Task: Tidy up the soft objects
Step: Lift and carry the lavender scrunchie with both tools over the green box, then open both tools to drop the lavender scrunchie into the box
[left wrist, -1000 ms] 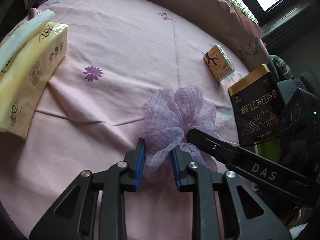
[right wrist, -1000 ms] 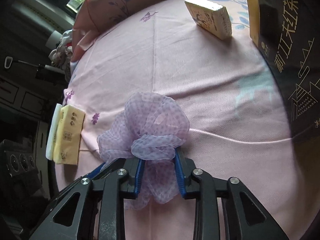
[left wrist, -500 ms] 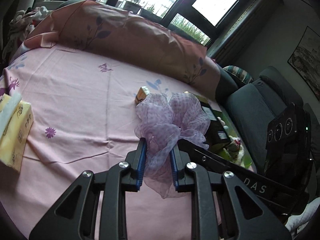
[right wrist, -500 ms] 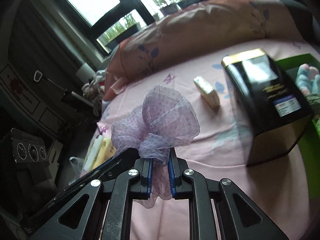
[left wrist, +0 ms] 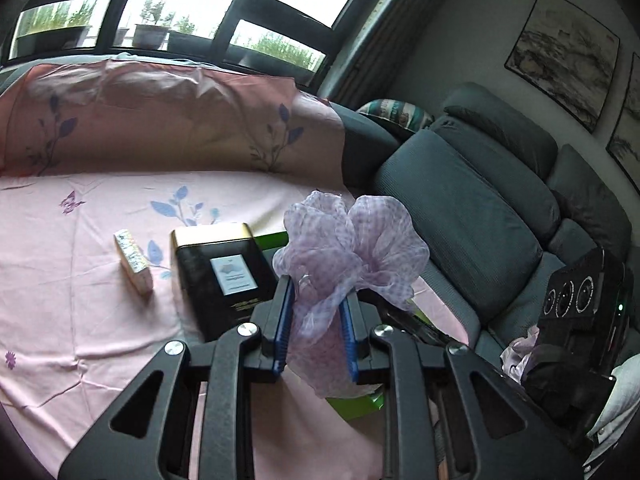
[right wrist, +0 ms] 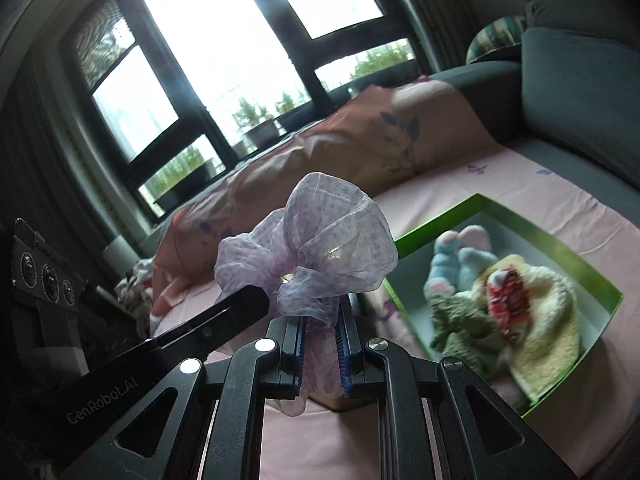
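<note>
One lilac mesh bow, one black tin, one small tissue packet, one green box (soft toys inside, number unclear), and two tongs.

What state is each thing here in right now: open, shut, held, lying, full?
Purple mesh bow: lifted off the sheet, gripped by both tools.
Left gripper: jaws shut on the bow.
Right gripper: jaws shut on the bow.
Green box: open, soft toys inside.
Black tin: lid on, lying on the pink sheet.
Small packet: lying loose.
</note>
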Available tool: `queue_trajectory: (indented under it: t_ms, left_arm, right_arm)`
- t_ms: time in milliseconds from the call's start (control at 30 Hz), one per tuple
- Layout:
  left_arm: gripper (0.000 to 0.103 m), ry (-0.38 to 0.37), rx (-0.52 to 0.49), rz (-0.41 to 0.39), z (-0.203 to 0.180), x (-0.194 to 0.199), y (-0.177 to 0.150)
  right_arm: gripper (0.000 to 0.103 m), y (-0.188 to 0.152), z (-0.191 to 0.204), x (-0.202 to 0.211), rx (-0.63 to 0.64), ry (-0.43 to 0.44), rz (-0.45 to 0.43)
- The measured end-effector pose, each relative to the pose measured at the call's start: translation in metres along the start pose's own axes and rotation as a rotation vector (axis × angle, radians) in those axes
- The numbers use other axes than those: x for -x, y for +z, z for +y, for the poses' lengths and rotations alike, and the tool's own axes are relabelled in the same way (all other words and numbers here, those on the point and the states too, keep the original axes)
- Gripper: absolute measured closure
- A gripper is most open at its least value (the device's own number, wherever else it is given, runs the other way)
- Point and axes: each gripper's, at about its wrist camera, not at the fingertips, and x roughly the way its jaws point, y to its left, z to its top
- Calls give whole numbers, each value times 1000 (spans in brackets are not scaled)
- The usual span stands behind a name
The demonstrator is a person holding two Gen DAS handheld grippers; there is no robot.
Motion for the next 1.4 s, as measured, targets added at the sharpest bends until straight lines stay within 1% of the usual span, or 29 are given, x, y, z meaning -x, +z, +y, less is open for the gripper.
queue_trajectory:
  t_ms: [100, 167, 233, 300, 367, 467, 600, 733, 800, 867, 933, 967, 1000, 1033, 1067, 1100, 1133, 1233, 1300, 1367, 1400]
  left_arm:
    - [84, -23, -55, 40, -22, -30, 13]
    - [84, -17, -94, 68, -35, -52, 19]
    - [84, -20, -120, 88, -42, -71, 21]
    - [84, -16, -123, 124, -45, -90, 21]
    - [84, 2, -128, 166, -44, -110, 20]
    - [84, 36, -135, 225, -43, -136, 16]
    - [84, 92, -114, 304, -37, -166, 8]
    - [80, 147, -120, 345, -35, -180, 1]
    - [76, 154, -123, 346, -36, -181, -1]
    - [72, 184, -130, 335, -38, -179, -2]
    - [69, 203, -146, 317, -41, -171, -3]
    - [65, 206, -155, 303, -42, -165, -2]
    - [58, 208, -162, 286, -42, -159, -1]
    - [52, 212, -170, 266, -41, -150, 0]
    - [37, 217, -174, 250, -41, -142, 2]
    - [25, 215, -174, 234, -40, -133, 3]
    - [23, 204, -175, 217, -40, -122, 4]
    - [21, 172, -178, 172, -40, -92, 3]
    - [20, 172, -189, 145, -41, -73, 1]
    - [20, 181, -204, 100, -41, -52, -2]
    - [20, 186, -208, 79, -40, -41, -4]
  right_arm:
    - [86, 13, -32, 5, -69, -36, -35]
    - [86, 19, -46, 9, -95, -76, -79]
    - [86, 22, -62, 8, -124, -112, -100]
    - [86, 22, -78, 0, -175, -123, -92]
    - [86, 20, -93, -10, -213, -137, -70]
    - [86, 15, -110, -26, -268, -183, -32]
    - [86, 5, -130, -42, -329, -245, 17]
    - [86, 0, -142, -51, -326, -299, 65]
    - [86, -2, -147, -48, -354, -296, 60]
    - [86, -3, -151, -46, -373, -299, 53]
    - [80, -4, -150, -43, -366, -296, 51]
    - [70, -4, -149, -40, -362, -305, 55]
    - [54, -4, -150, -36, -360, -320, 54]
    - [45, -3, -150, -32, -361, -338, 51]
    - [31, -4, -150, -27, -364, -351, 45]
    - [26, -4, -149, -22, -359, -357, 37]
    - [26, -3, -148, -17, -350, -357, 30]
    - [26, 0, -134, -3, -295, -376, 3]
    - [24, 3, -120, 7, -241, -387, -30]
    - [19, 4, -108, 17, -203, -389, -63]
    - [18, 4, -103, 21, -190, -388, -80]
